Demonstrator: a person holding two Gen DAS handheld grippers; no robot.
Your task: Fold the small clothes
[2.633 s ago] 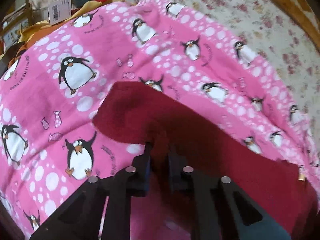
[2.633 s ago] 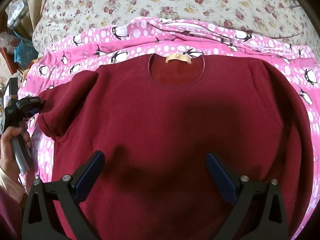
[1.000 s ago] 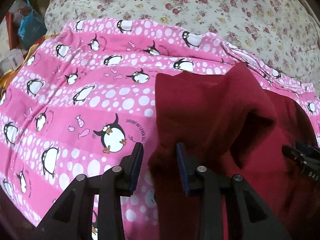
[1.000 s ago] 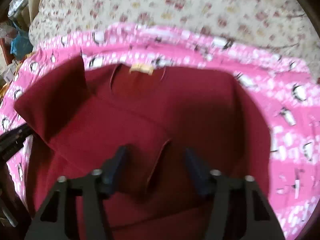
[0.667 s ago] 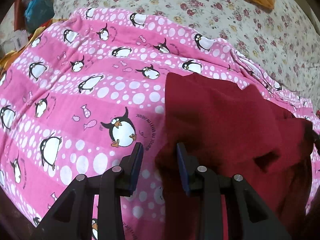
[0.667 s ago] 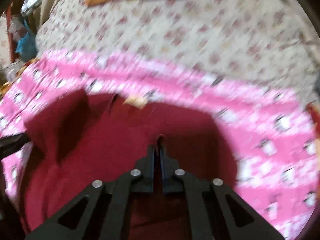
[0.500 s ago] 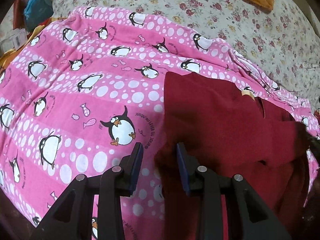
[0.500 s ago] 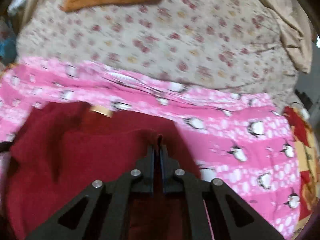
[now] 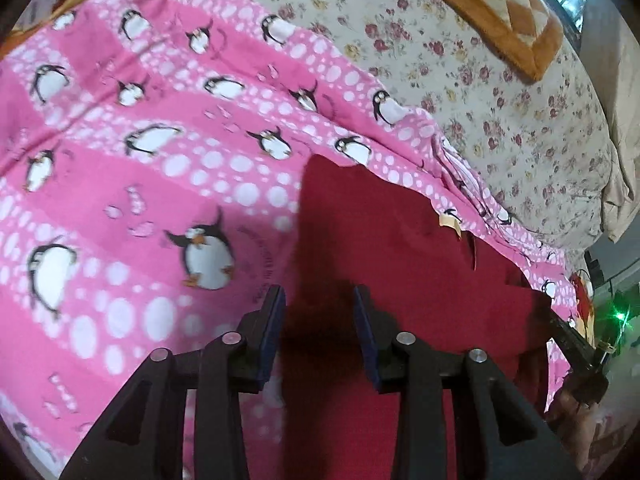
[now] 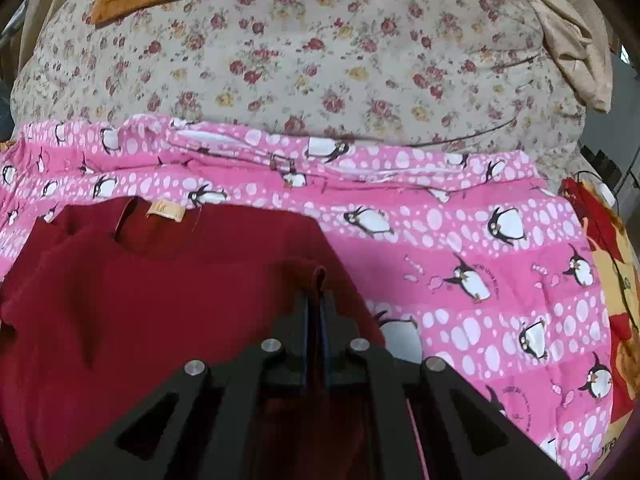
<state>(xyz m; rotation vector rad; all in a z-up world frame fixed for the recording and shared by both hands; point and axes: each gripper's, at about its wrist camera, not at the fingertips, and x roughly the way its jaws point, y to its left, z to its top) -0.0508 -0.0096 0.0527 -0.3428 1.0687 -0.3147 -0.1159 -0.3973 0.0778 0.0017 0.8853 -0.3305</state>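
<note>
While the dark red sweater (image 10: 168, 304) lies spread on the pink penguin blanket (image 10: 480, 248), your right gripper (image 10: 316, 312) is clamped tight on a raised pinch of its fabric, and a small fold of red cloth pokes up between the closed jaws toward twelve o'clock. In that right wrist view the sweater fills the area from the centre out to nine o'clock, with its neckline and tan neck label (image 10: 165, 211) up at about eleven o'clock. The blanket runs from the sweater's edge out to three o'clock, and the floral bedcover (image 10: 320, 60) covers everything toward twelve.

Your left gripper (image 9: 318, 332) has its jaws parted. They have just been widening a little, with the sweater's (image 9: 400, 248) left edge lying in the gap between the blue pads (image 9: 272, 332). I cannot tell whether the pads press on the cloth, since it sits in shadow there. In the left wrist view the sweater stretches from the jaws toward three o'clock, and the blanket (image 9: 140, 184) spreads from the centre to nine o'clock. An orange quilted cushion (image 9: 500, 12) rests on the bedcover (image 9: 500, 120) at about one o'clock. At four o'clock a dark tool and part of your hand (image 9: 572, 412) show at the sweater's far side.
</note>
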